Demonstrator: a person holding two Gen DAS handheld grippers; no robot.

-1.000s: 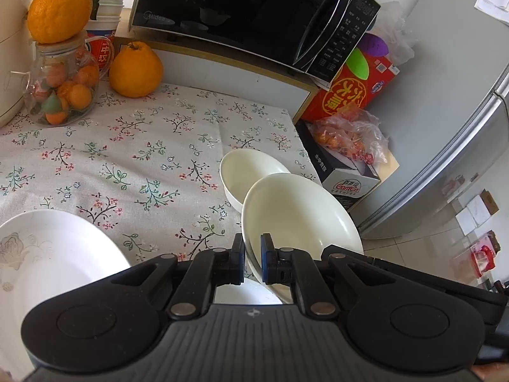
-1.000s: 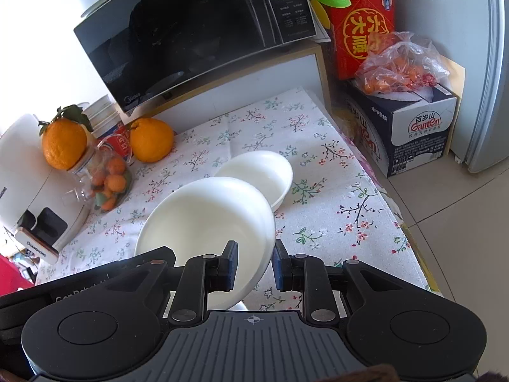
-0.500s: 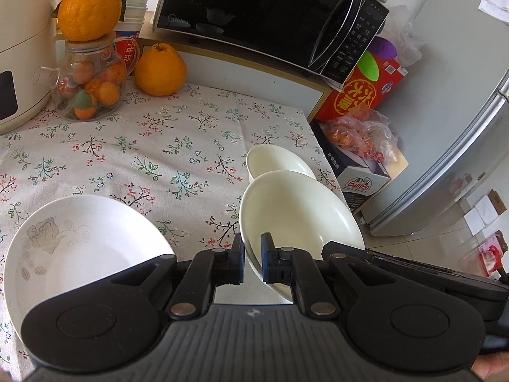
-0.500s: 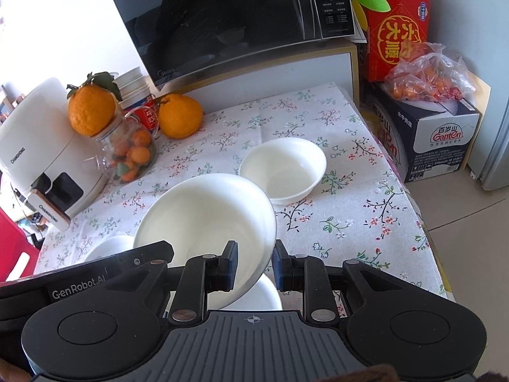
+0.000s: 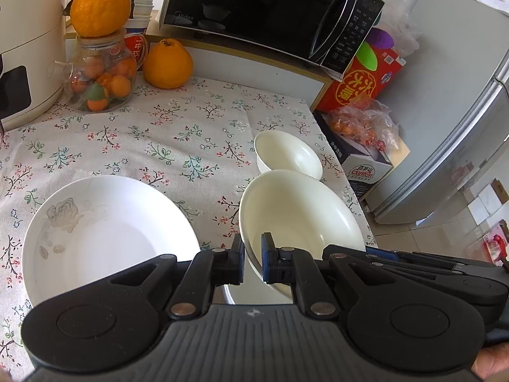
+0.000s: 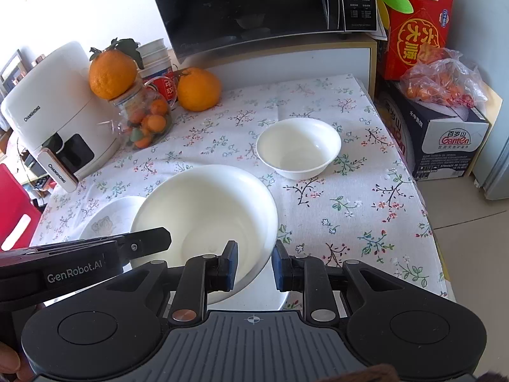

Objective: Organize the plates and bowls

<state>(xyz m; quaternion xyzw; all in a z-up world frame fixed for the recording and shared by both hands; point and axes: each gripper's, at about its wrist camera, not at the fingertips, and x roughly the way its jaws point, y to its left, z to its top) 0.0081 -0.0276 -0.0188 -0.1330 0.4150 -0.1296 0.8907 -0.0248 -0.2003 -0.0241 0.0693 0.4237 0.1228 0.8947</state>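
Near the right front corner of the surface point(image 6: 366, 210), our left gripper point(image 5: 253, 259) pinches the rim of the large bowl point(image 5: 296, 219), tilted above another dish. Our right gripper point(image 6: 254, 265) straddles the opposite rim, fingers spread. A thin-rim grip could slip, dropping it. Floral cloth; small bowl point(image 6: 299, 148) behind, plate point(image 5: 101, 238) at the left edge; microwave point(image 6: 264, 3) beyond.

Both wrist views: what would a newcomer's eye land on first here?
The large white bowl, held up off the floral tablecloth with the left gripper clamped on its near rim while the right gripper straddles its other rim, jaws apart. Next, the big orange perched on the glass jar at the back left.
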